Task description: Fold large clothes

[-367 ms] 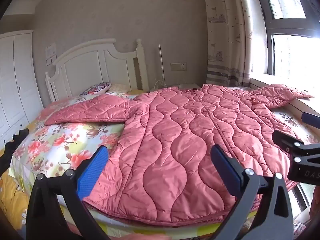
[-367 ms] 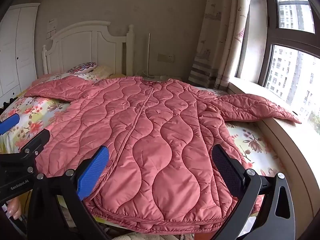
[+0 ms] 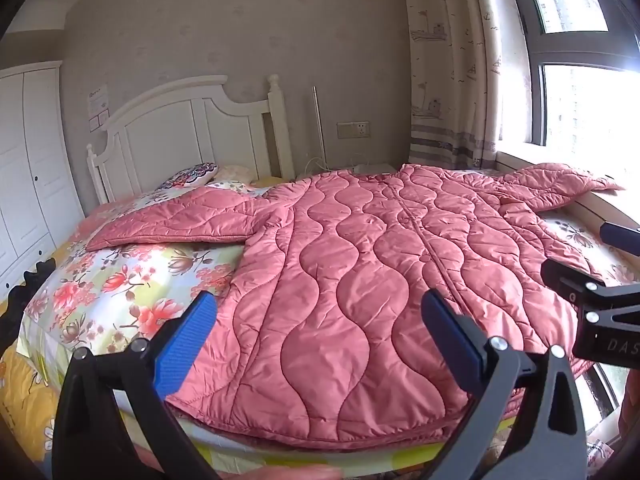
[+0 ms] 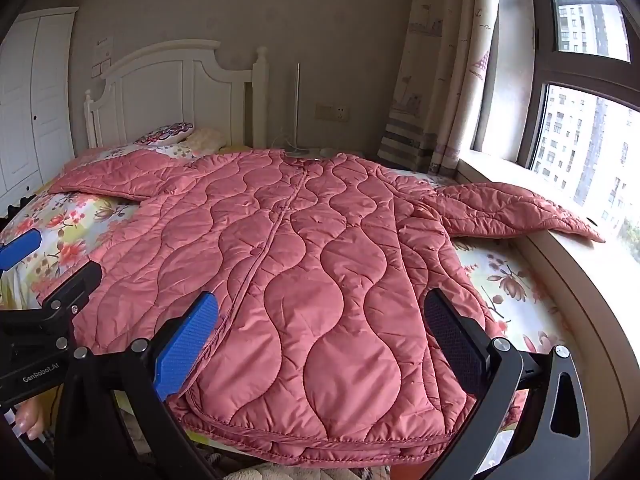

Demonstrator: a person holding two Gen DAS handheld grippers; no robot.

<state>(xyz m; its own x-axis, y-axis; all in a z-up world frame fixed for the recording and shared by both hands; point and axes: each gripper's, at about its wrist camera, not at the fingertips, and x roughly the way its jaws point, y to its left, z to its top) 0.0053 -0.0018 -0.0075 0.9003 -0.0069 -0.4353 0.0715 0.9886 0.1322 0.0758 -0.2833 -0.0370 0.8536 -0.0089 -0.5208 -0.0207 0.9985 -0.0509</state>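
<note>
A large pink quilted coat (image 3: pixel 360 280) lies spread flat, front up, on the bed, hem toward me; it also fills the right wrist view (image 4: pixel 304 272). One sleeve (image 3: pixel 176 220) stretches left over the floral sheet, the other sleeve (image 4: pixel 512 212) reaches right onto the window sill. My left gripper (image 3: pixel 320 340) is open and empty, held just above the hem at its left part. My right gripper (image 4: pixel 320 340) is open and empty above the hem's right part. Each gripper shows at the edge of the other's view.
The bed has a floral sheet (image 3: pixel 120 280) and a white headboard (image 3: pixel 192 136) with pillows (image 3: pixel 196 172) at the far end. A window sill (image 4: pixel 580 280) runs along the right side, with a curtain (image 4: pixel 440 80). A white wardrobe (image 3: pixel 28 160) stands at the left.
Both grippers have shifted very slightly; the coat has not moved and both stay open.
</note>
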